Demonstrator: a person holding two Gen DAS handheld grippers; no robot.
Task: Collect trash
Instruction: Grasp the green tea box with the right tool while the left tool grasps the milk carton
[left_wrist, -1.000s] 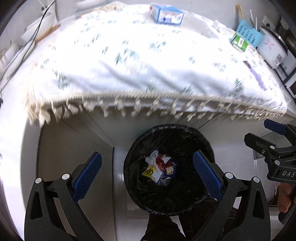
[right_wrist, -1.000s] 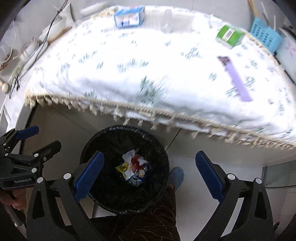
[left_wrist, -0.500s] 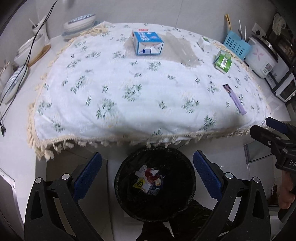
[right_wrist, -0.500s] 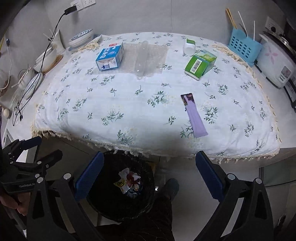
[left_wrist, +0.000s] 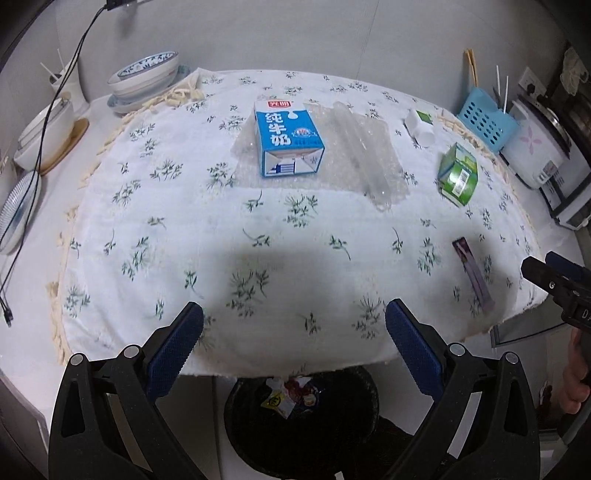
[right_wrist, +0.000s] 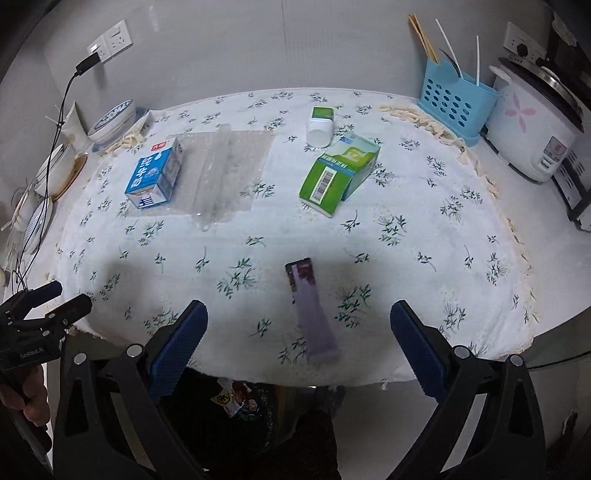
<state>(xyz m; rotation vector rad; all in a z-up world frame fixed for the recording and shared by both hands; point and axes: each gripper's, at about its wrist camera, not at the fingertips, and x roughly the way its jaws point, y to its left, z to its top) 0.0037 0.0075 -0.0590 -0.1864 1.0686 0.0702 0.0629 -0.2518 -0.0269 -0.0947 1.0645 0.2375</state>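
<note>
Your left gripper (left_wrist: 293, 334) and right gripper (right_wrist: 298, 334) hover above the near edge of the cloth-covered surface (left_wrist: 258, 236), jaws apart and empty. On the cloth: blue carton (left_wrist: 287, 138) far left, lying on a clear plastic sheet (left_wrist: 365, 155); green carton (right_wrist: 338, 171) and white bottle (right_wrist: 320, 127) far right; purple sachet (right_wrist: 310, 312) near, between your right jaws. The black bin (left_wrist: 301, 421), holding wrappers (left_wrist: 290, 397), stands below the near edge.
</note>
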